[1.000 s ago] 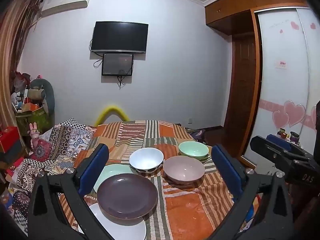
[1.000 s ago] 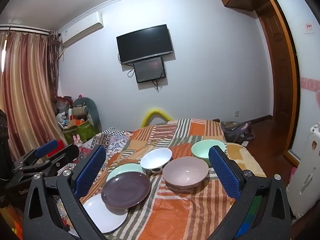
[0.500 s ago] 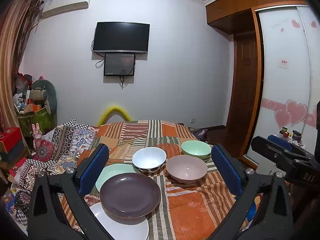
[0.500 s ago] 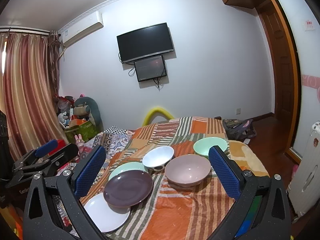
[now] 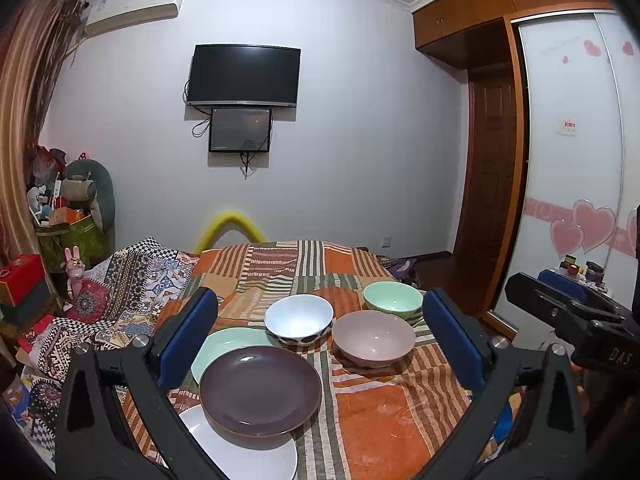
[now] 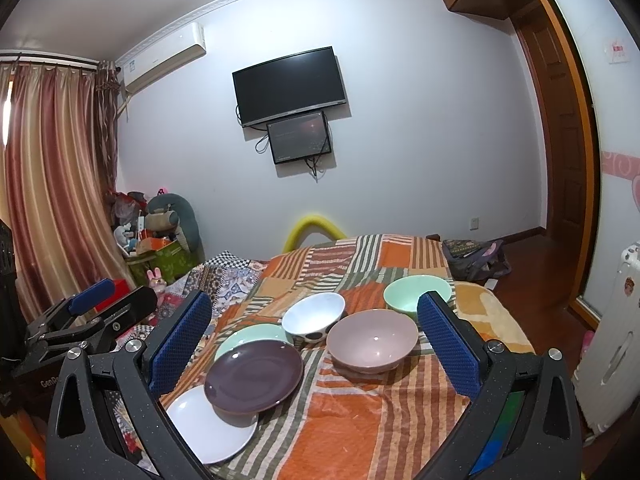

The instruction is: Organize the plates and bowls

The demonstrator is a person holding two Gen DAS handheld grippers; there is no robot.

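On the striped orange cloth lie a dark purple plate [image 5: 260, 390] overlapping a white plate [image 5: 248, 454] and a mint plate [image 5: 228, 350]. Behind stand a white bowl [image 5: 299, 317], a pinkish-grey bowl [image 5: 374, 338] and a mint bowl [image 5: 393, 298]. The right wrist view shows the purple plate [image 6: 254, 376], white plate [image 6: 208, 428], mint plate [image 6: 252, 336], white bowl [image 6: 313, 316], pinkish-grey bowl [image 6: 373, 340] and mint bowl [image 6: 416, 292]. My left gripper [image 5: 320, 344] and right gripper [image 6: 314, 344] are open and empty, held above the near edge.
The cloth-covered table [image 5: 384, 420] drops off on the right toward a wooden floor and wardrobe [image 5: 568, 160]. A patterned quilt [image 5: 120, 280] and clutter lie left. A TV [image 5: 244, 76] hangs on the far wall. The right gripper shows in the left wrist view [image 5: 576, 328].
Both cameras have moved slightly nearer and the dishes sit a little higher in view. No dish has moved. Both grippers stay open.
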